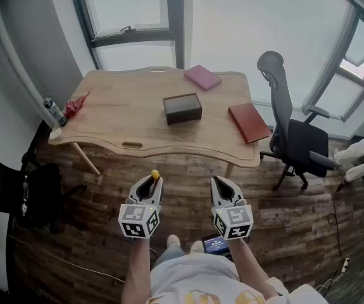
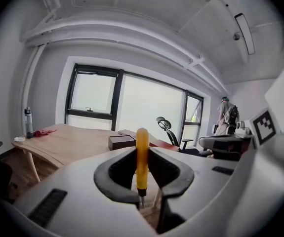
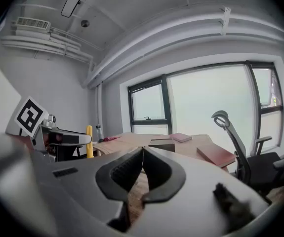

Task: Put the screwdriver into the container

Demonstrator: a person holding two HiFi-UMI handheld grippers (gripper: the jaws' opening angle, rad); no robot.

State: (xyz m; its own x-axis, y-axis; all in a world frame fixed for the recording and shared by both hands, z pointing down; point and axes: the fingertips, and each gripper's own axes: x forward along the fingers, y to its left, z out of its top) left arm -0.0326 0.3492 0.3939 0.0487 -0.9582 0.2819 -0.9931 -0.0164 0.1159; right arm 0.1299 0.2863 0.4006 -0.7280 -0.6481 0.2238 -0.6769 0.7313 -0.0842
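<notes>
Left claw [image 2: 142, 149] pinching upright yellow screwdriver [image 2: 142, 169], shaft end hidden, right claw [image 3: 142, 150] pressed together

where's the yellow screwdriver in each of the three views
Head view: screwdriver lower centre, yellow tip poking from the left gripper.
Left gripper view: screwdriver dead centre, upright, clamped between the jaws.
Right gripper view: left of centre, yellow handle only.
Shared landmark: dark container on the table.

Upright yellow screwdriver [image 2: 142, 157]; dark rectangular container [image 1: 182, 108]
</notes>
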